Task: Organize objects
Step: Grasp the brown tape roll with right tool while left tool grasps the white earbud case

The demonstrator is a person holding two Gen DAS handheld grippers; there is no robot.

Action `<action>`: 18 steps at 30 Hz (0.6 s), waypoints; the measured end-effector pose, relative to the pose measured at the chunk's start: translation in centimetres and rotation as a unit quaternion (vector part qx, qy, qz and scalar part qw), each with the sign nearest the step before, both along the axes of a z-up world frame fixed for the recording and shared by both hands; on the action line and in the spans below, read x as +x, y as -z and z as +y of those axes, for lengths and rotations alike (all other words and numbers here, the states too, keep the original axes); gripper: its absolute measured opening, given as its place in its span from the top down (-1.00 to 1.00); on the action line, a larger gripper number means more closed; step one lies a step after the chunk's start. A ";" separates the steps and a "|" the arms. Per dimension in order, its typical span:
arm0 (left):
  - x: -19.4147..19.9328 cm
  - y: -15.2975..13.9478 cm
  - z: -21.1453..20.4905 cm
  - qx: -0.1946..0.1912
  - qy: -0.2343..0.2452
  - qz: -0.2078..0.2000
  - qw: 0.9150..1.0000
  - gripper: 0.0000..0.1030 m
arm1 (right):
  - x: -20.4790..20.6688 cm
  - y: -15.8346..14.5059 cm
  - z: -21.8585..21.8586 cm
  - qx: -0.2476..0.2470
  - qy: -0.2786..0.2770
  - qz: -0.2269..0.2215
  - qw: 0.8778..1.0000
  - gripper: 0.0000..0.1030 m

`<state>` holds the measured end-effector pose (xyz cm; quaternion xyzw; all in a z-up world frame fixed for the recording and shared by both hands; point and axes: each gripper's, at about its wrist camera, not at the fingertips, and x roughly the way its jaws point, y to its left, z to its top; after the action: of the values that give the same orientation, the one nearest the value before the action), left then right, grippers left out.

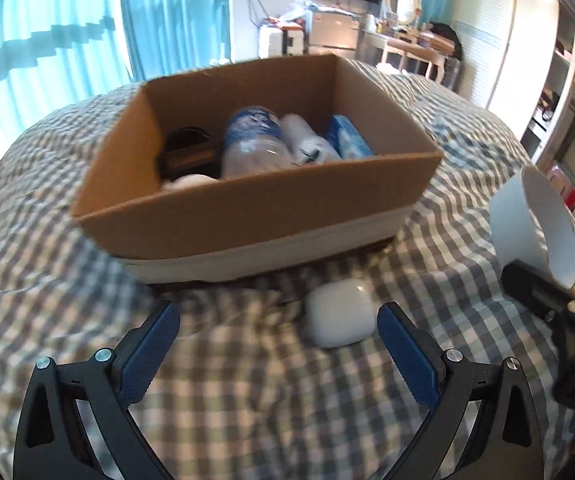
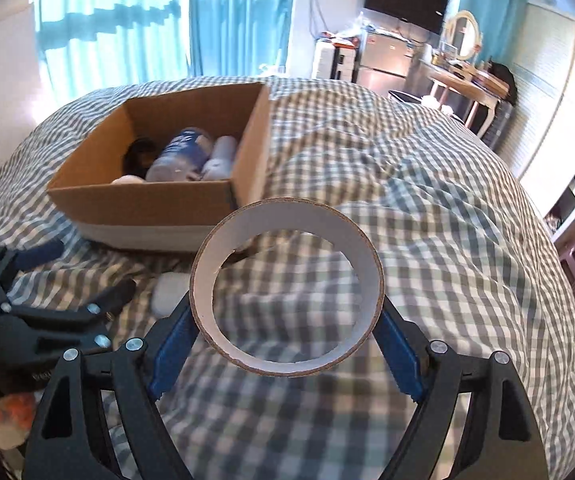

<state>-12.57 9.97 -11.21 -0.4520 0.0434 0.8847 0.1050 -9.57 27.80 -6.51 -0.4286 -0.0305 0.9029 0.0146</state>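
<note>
Brown cardboard, open at the top: the box (image 1: pixel 255 200) sits on the checked bedcover (image 1: pixel 247 392), and everything else lies around it. Inside it are a clear plastic bottle (image 1: pixel 255 140) with a blue label, a white roll (image 1: pixel 307 140) beside that, a blue packet (image 1: pixel 349 140) against the right wall and something black (image 1: pixel 187 152) at the left; the blue packet shows only from the left wrist view.

Just in front of the box, on the cover, lies a small white rounded case (image 1: pixel 337 314). The left gripper (image 1: pixel 279 328) hovers near it with its blue-padded fingers (image 1: pixel 151 348) spread wide and nothing between them. The right wrist view catches only a sliver of that case (image 2: pixel 169 290).

To the right of the box and clear of it, the right gripper (image 2: pixel 287 332) holds a tape roll (image 2: pixel 287 216) off the bed, its pads (image 2: pixel 175 340) pressed on the roll's two outer sides. The roll is white inside, with a brownish cardboard edge, and the bedcover shows through its hole. From the left wrist view the same roll (image 1: pixel 535 224) appears edge-on at the far right.
</note>
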 end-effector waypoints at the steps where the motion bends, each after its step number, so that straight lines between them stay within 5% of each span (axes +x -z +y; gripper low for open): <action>1: -0.2 0.5 0.6 -0.001 0.006 -0.006 1.000 -0.97 | -0.3 0.1 0.4 -0.007 0.002 0.002 1.000 -0.63; 8: -1.4 3.5 2.8 -0.008 0.031 -0.029 0.999 -0.96 | -0.9 0.5 1.6 -0.033 -0.002 0.009 0.999 -0.63; 15: -2.4 5.7 3.6 -0.017 0.045 -0.045 0.998 -0.73 | -1.3 1.4 1.9 -0.054 -0.006 -0.002 0.999 -0.63; 18: -2.6 5.8 3.8 -0.004 0.058 -0.043 0.997 -0.29 | -1.5 1.5 1.9 -0.059 -0.006 -0.005 0.998 -0.63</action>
<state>-15.16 13.78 -17.04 -0.4869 0.0684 0.8567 0.1559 -11.02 29.73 -8.00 -0.4330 0.0200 0.9010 -0.0167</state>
